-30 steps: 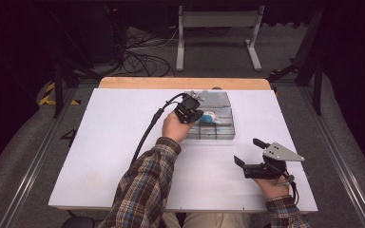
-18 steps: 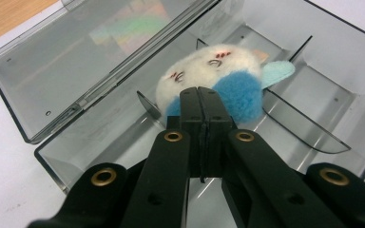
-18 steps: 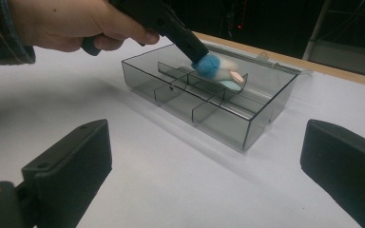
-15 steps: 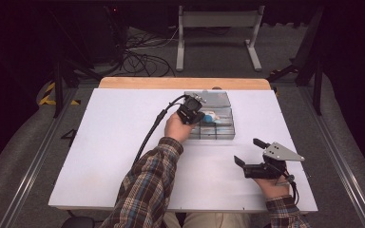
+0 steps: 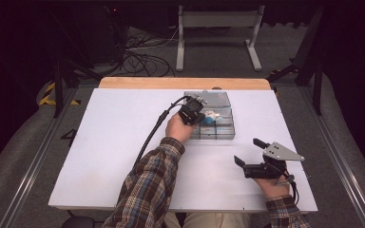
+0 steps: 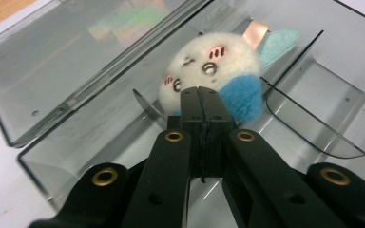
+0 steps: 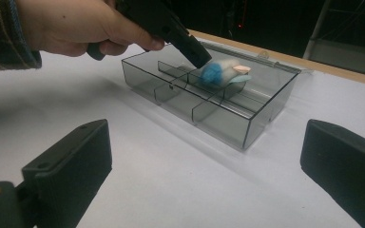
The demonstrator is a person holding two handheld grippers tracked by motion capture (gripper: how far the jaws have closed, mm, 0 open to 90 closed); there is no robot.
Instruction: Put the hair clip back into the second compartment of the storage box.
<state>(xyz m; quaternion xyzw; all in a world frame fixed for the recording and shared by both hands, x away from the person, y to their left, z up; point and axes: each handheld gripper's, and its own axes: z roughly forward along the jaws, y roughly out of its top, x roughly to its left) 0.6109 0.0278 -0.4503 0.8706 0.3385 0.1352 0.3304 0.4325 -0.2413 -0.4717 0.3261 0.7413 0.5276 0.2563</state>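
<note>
A small white and blue plush toy (image 6: 214, 71) sits high in a compartment of a smoky clear plastic box (image 6: 100, 137), about level with the dividers. My left gripper (image 6: 200, 95) is shut, its tips pinched on the toy's lower edge. From above, the left gripper (image 5: 200, 116) reaches over the box (image 5: 218, 134) at the toy (image 5: 210, 117). My right gripper (image 5: 248, 151) rests open on the table, near the front right, well clear of the box. In the right gripper view the toy (image 7: 221, 72) hangs at the left gripper's tip (image 7: 202, 59) above the box (image 7: 228, 126).
The box's lid (image 5: 209, 98) lies open flat behind it. A white board (image 5: 114, 156) covers the table, with a wooden strip (image 5: 180, 83) along its far edge. Cables and a metal stand lie on the floor beyond.
</note>
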